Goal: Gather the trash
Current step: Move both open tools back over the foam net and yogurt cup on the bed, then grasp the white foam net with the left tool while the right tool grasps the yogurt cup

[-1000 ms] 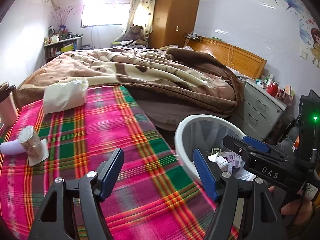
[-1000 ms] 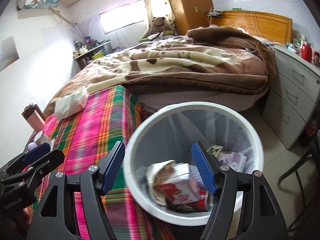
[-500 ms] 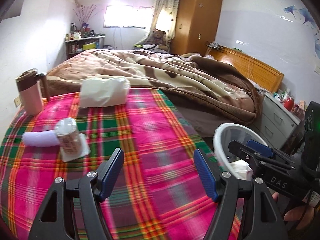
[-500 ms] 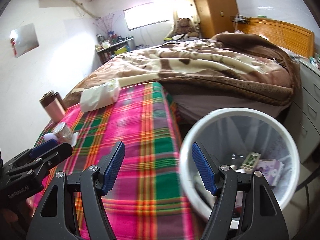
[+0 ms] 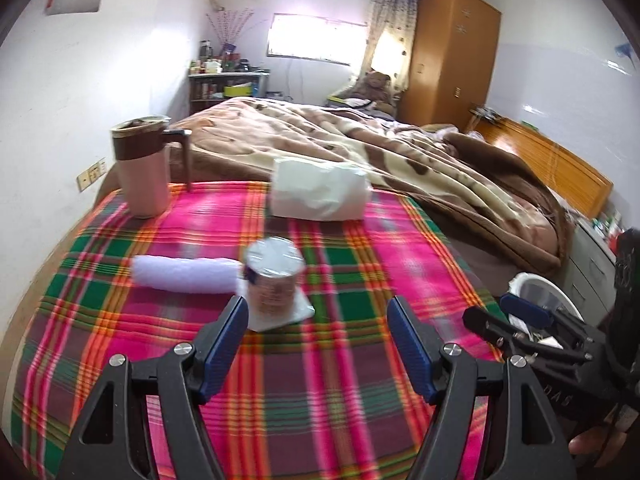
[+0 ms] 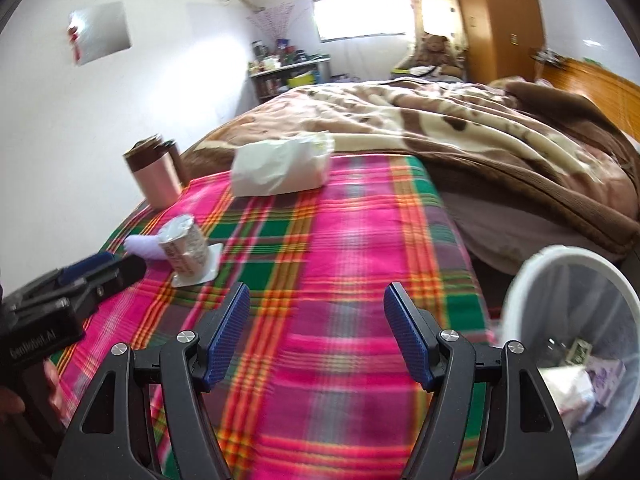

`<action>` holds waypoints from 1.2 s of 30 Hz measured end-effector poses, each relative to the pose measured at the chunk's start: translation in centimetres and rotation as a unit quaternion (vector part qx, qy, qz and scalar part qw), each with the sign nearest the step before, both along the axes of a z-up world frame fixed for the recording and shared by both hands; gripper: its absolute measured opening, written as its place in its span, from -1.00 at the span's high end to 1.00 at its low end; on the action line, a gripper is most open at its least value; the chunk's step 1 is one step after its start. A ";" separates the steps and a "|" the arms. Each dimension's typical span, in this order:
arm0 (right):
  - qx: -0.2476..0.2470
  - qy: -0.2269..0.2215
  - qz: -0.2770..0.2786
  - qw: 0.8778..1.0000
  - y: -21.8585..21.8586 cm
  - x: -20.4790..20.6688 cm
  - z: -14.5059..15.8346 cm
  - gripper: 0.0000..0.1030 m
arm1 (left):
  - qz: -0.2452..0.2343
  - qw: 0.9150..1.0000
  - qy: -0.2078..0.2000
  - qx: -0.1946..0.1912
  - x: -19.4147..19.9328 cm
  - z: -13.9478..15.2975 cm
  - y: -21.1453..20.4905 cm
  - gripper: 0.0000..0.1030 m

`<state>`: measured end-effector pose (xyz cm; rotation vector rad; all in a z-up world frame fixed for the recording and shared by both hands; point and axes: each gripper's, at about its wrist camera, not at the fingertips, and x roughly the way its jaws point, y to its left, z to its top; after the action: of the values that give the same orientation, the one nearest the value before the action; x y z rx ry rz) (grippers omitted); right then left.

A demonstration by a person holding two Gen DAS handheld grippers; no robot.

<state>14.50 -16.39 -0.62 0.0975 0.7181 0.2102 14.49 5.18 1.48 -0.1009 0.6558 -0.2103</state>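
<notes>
Trash left on the plaid cloth [image 5: 320, 380] is mainly a small foil-topped cup [image 5: 274, 280], standing upright on a white square of paper [image 5: 298, 312], with a pale purple roll [image 5: 184, 274] lying on its side just behind it, its long axis running left to right. In the left wrist view the cup sits just ahead of the left gripper [image 5: 318, 336] and slightly left of the gap between its blue pads, so this hand looks the nearer one; its jaws stand wide with nothing between them. The right gripper [image 6: 316, 334] is likewise spread and empty, and from its camera the cup [image 6: 186, 246] lies well off to the left, while the white bin [image 6: 520, 292], already holding wrappers, is at its lower right beside the table. Both tools tilt downward toward the cloth. Farther back stand a pink mug [image 5: 140, 168] and a white tissue pack [image 5: 320, 190], probably not rubbish.
</notes>
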 end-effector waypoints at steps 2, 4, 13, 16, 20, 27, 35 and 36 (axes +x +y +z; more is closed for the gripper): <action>0.002 0.003 0.014 1.000 0.9 0.4 -0.2 -0.38 | 0.010 1.000 0.002 0.006 0.5 -0.1 1.1 -0.43; 0.003 0.007 0.027 1.000 1.8 0.8 -0.4 -0.38 | 0.020 1.000 0.008 0.011 1.1 -0.3 2.1 -0.43; 0.009 0.018 0.075 0.997 5.9 2.2 -1.2 -0.38 | 0.041 0.999 0.029 0.002 3.3 -1.4 6.0 -0.43; 0.009 0.022 0.088 0.996 7.1 2.7 -1.4 -0.38 | 0.043 0.999 0.033 0.001 3.9 -1.6 7.0 -0.43; 0.002 0.027 0.104 0.994 8.9 3.3 -1.9 -0.38 | 0.051 0.998 0.038 0.018 5.0 -1.7 8.4 -0.43; 0.008 0.036 0.102 0.994 10.5 5.0 -2.2 -0.38 | 0.050 0.998 0.044 0.024 6.5 -2.2 10.7 -0.43; 0.017 0.051 0.096 0.994 11.1 6.7 -2.8 -0.38 | 0.018 0.996 0.063 0.053 8.8 -3.3 11.1 -0.43; 0.019 0.050 0.092 0.994 10.9 6.7 -2.8 -0.38 | 0.010 0.996 0.065 0.061 9.2 -3.5 10.9 -0.44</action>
<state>21.19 -5.46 -3.42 0.0792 0.8239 0.3980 23.64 16.10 -1.98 -0.0045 0.7957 -0.1441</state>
